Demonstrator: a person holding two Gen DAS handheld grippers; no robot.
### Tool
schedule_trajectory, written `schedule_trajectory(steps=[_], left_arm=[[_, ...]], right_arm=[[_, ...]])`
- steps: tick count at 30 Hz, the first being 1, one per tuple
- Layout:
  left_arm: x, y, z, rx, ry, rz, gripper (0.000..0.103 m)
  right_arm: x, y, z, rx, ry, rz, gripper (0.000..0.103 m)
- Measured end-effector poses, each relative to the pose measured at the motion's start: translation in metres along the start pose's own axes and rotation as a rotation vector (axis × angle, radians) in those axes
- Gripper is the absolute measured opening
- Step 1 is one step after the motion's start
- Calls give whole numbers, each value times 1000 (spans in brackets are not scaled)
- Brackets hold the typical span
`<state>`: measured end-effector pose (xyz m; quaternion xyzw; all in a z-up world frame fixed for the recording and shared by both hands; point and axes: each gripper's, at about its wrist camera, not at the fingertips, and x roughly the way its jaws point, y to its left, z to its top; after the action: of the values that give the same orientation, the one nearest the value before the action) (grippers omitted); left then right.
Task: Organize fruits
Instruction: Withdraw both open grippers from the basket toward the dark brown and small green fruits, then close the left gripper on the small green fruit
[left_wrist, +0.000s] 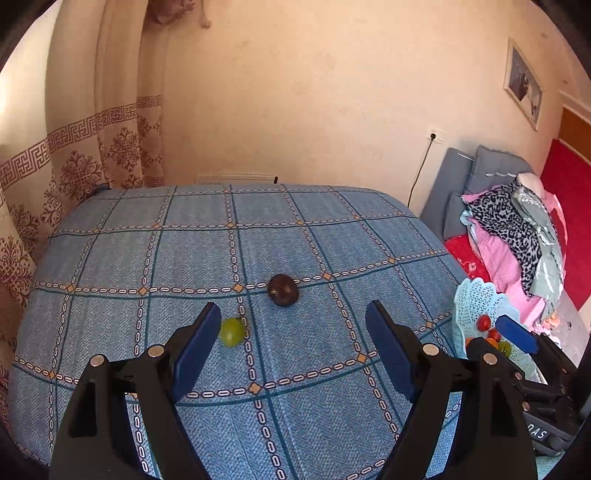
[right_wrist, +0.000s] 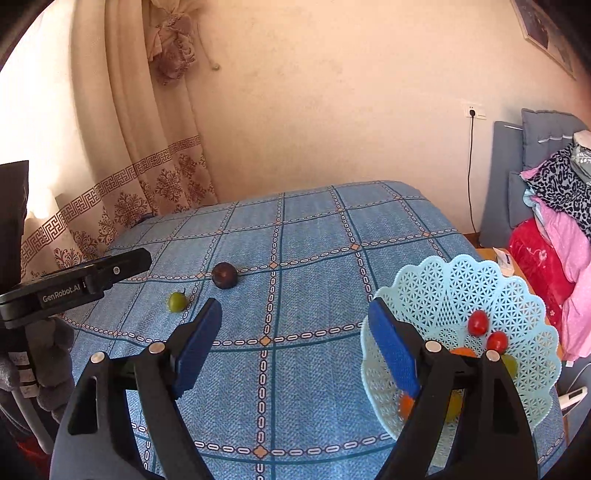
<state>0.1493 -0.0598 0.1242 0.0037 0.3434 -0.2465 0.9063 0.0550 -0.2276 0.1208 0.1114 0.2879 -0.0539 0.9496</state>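
Observation:
A dark purple plum (left_wrist: 283, 290) and a small green fruit (left_wrist: 232, 332) lie on the blue checked tablecloth (left_wrist: 207, 251). My left gripper (left_wrist: 293, 325) is open and empty above the cloth, with the green fruit just by its left finger. Both fruits show in the right wrist view, plum (right_wrist: 224, 275) and green fruit (right_wrist: 177, 301). My right gripper (right_wrist: 295, 321) is open and empty. Its right finger (right_wrist: 391, 350) hangs over the light blue lattice basket (right_wrist: 443, 288), which holds red tomatoes (right_wrist: 478, 322), orange and green fruits. The basket also shows at the right of the left wrist view (left_wrist: 476, 299).
The table stands against a beige wall, with a patterned curtain (right_wrist: 122, 184) at the left. A pile of clothes (left_wrist: 517, 229) on a red and grey couch is at the right. A wall socket with a black cable (right_wrist: 471, 177) is behind the table.

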Motion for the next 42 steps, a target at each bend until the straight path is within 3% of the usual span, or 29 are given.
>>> schedule_trajectory(steps=[7, 18, 20, 31, 40, 42], left_arm=[[22, 33, -4, -77, 47, 68, 80], [73, 44, -18, -34, 97, 185, 80], [83, 47, -21, -36, 107, 198, 72], [121, 51, -35, -8, 188, 179, 53], [122, 52, -37, 5, 173, 164, 28], [120, 53, -37, 0, 172, 165, 28]], right_arm=[[20, 19, 4, -29, 22, 35, 83], [54, 26, -1, -45, 73, 42, 83], [58, 26, -2, -46, 82, 41, 83], [74, 24, -7, -49, 111, 38, 83], [91, 31, -10, -90, 148, 32, 83], [95, 32, -9, -95, 156, 31, 83]])
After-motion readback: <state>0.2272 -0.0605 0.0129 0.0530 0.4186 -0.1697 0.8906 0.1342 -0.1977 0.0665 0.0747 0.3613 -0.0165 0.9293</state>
